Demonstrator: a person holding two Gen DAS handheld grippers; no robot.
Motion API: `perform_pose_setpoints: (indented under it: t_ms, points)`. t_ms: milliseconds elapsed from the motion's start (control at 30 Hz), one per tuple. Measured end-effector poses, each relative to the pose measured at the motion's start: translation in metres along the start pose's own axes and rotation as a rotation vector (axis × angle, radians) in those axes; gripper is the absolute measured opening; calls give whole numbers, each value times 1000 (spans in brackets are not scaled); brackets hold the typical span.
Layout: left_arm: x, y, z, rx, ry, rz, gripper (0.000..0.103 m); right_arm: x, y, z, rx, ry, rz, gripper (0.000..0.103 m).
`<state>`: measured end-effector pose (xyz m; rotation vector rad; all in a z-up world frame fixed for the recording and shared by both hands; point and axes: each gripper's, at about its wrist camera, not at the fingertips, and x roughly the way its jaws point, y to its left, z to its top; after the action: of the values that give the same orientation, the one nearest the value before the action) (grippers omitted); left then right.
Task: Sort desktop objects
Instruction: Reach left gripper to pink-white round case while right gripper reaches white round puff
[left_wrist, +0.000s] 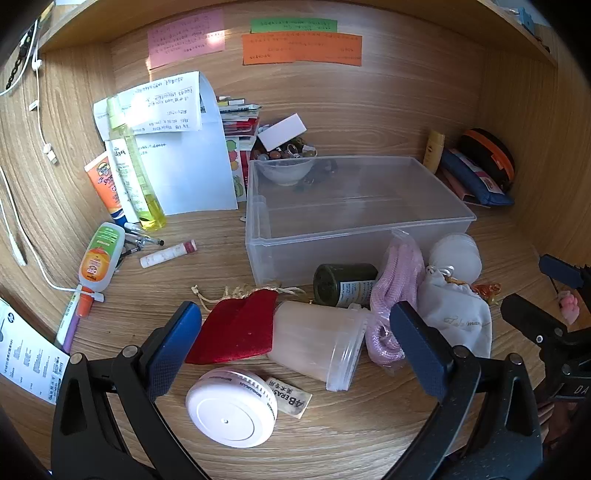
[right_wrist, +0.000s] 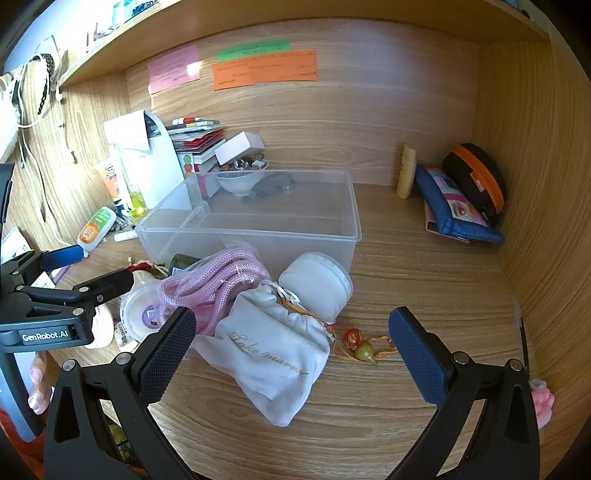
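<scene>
An empty clear plastic bin (left_wrist: 354, 206) (right_wrist: 258, 221) stands mid-desk. In front of it lie a red velvet pouch (left_wrist: 236, 328), a frosted cup on its side (left_wrist: 317, 343), a dark green jar (left_wrist: 343, 284), a bagged pink rope (left_wrist: 399, 291) (right_wrist: 218, 284), a white drawstring pouch (left_wrist: 454, 317) (right_wrist: 269, 358), a white round case (right_wrist: 317, 284) and a small red-green charm (right_wrist: 360, 345). A white round tin (left_wrist: 232, 406) lies nearest. My left gripper (left_wrist: 295, 347) hovers open over the cup and red pouch. My right gripper (right_wrist: 291, 354) hovers open over the white pouch. Neither holds anything.
At left lie a sanitizer bottle (left_wrist: 99, 258), sunscreen tube (left_wrist: 105, 184), yellow spray bottle (left_wrist: 136, 170), pens, lip balm (left_wrist: 168, 253), papers (left_wrist: 177, 147). A bowl of beads (left_wrist: 286, 162) sits behind the bin. Blue pouch (right_wrist: 454, 206) and black-orange case (right_wrist: 476, 177) fill the right corner.
</scene>
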<state>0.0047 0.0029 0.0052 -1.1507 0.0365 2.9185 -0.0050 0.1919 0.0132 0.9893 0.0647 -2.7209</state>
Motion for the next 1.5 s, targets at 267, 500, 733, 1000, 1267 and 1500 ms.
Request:
perform_pose_setpoints:
  t_ms: [267, 500, 733, 1000, 1267, 1500]
  points:
    - [-3, 5, 0, 0, -8, -6, 103, 0, 0, 0, 3, 3, 4, 103]
    - [-13, 11, -5, 10, -32, -25, 103, -5, 1, -3, -9, -14, -14, 103]
    - [-25, 17, -25, 53, -65, 7, 103, -10, -3, -7, 4, -32, -5, 103]
    - [-21, 46, -58, 3, 25, -44, 103, -4, -18, -13, 57, -18, 37, 103]
    - [5, 63, -75, -71, 98, -54, 103, 32, -38, -4, 92, 76, 51, 103]
    - [28, 74, -74, -164, 125, -84, 103, 71, -43, 14, 112, 137, 55, 103]
